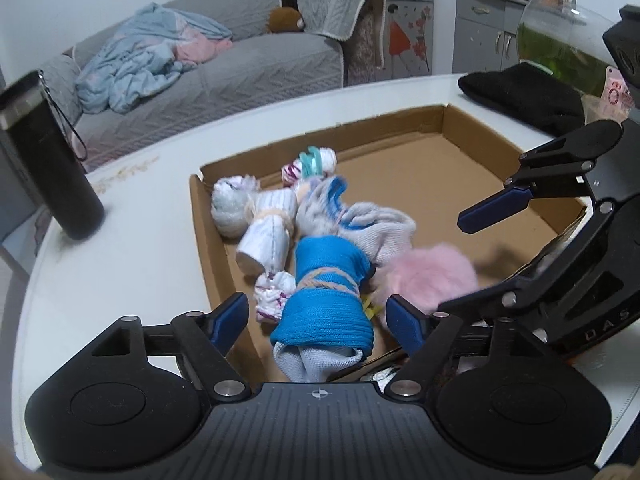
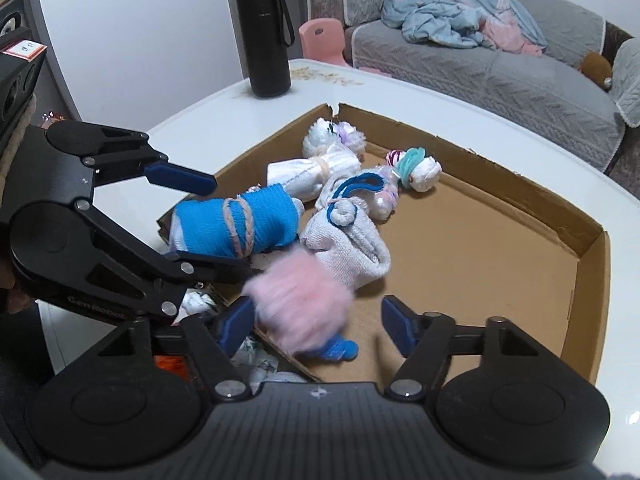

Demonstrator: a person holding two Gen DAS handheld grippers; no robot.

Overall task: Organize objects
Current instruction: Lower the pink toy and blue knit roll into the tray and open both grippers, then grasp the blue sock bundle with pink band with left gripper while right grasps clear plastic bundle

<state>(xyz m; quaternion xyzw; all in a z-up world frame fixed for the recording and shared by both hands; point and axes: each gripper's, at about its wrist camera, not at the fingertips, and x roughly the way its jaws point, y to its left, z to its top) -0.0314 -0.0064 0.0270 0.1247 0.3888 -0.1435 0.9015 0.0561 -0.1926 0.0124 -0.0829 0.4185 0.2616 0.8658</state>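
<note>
A shallow cardboard box lies on the white table. In it lie several tied sock bundles: a blue one, a grey one with blue trim, white ones, and a blurred fluffy pink one. My left gripper is open with its jaws on either side of the blue bundle. My right gripper is open over the box's near edge, with the pink bundle just between and ahead of its fingers.
A black flask stands on the table beyond the box. A black cloth and a glass bowl sit at the far side. A grey sofa with a blue blanket is behind.
</note>
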